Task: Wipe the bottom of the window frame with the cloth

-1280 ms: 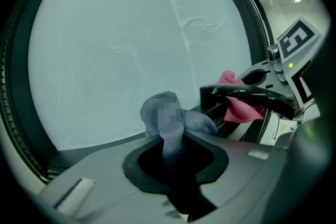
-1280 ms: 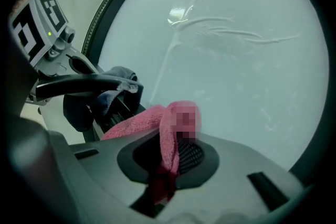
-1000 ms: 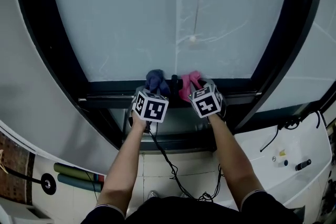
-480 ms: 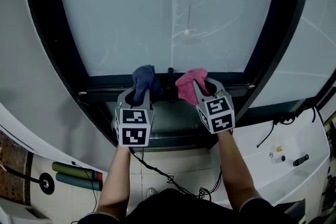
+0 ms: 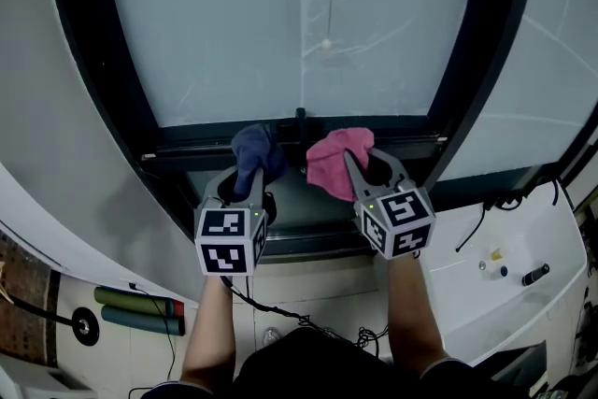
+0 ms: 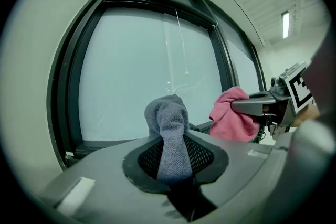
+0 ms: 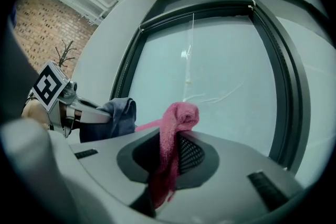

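Observation:
A black window frame (image 5: 234, 139) runs under frosted glass (image 5: 280, 23), its bottom rail just ahead of both cloths. My left gripper (image 5: 252, 171) is shut on a grey-blue cloth (image 5: 254, 149) (image 6: 169, 134) that sticks up from its jaws. My right gripper (image 5: 353, 165) is shut on a pink cloth (image 5: 332, 162) (image 7: 173, 139). Both grippers are held side by side, drawn back a little from the rail, over the dark sill (image 5: 299, 201). Each gripper view shows the other gripper with its cloth: the pink cloth (image 6: 233, 115) and the blue cloth (image 7: 115, 118).
A thin cord with a small bead (image 5: 325, 43) hangs against the glass. A black cable (image 5: 280, 308) trails down from the left gripper. A white unit (image 5: 505, 266) with small items stands at lower right. Green rolls (image 5: 140, 313) lie on the floor at lower left.
Both grippers have pulled back from the bottom rail toward me, carrying their cloths, and have spread slightly apart. Both cloths have come off the rail.

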`<state>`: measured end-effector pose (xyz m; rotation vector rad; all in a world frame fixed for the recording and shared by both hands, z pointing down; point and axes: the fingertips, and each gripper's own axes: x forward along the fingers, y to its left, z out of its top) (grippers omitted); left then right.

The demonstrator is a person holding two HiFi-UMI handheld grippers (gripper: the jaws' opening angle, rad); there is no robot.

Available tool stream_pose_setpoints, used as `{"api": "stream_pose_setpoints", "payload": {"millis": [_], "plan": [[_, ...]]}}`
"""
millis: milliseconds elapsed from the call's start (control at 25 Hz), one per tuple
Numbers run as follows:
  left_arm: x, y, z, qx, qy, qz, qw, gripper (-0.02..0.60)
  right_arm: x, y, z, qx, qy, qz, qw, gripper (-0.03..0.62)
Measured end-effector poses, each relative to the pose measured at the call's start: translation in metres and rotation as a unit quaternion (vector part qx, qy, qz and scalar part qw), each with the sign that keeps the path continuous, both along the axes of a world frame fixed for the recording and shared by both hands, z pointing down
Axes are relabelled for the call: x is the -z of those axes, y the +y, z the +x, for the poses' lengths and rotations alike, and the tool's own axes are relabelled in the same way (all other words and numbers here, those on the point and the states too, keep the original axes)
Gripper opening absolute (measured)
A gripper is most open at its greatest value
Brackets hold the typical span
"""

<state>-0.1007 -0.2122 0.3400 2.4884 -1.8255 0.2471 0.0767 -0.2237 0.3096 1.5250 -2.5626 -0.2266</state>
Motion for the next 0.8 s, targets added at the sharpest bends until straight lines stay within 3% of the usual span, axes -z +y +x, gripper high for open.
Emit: {"api": "stream_pose_setpoints", "payload": {"millis": [280,440,800], "plan": [[0.0016,0.0021,0.0041,-0.008,0.003,0.003,1.0000,0.077,-0.0070,0.0020,-0.0002,-0.003,0.002,-0.009,1.000,0.055],[0.0009,0.0029,0.0046,-0.007,-0.020,0.003,0.9998,0.077,-0.0070,0.0013,-0.0007,-0.004,0.004,-0.010,1.000,0.055],[0.0073,0.0030,0.0035,-0.004,-0.011,0.009,0.9999,0.077,-0.0053,0.0015,-0.0017,-0.001,0.006,-0.009,1.000,0.056]]}}
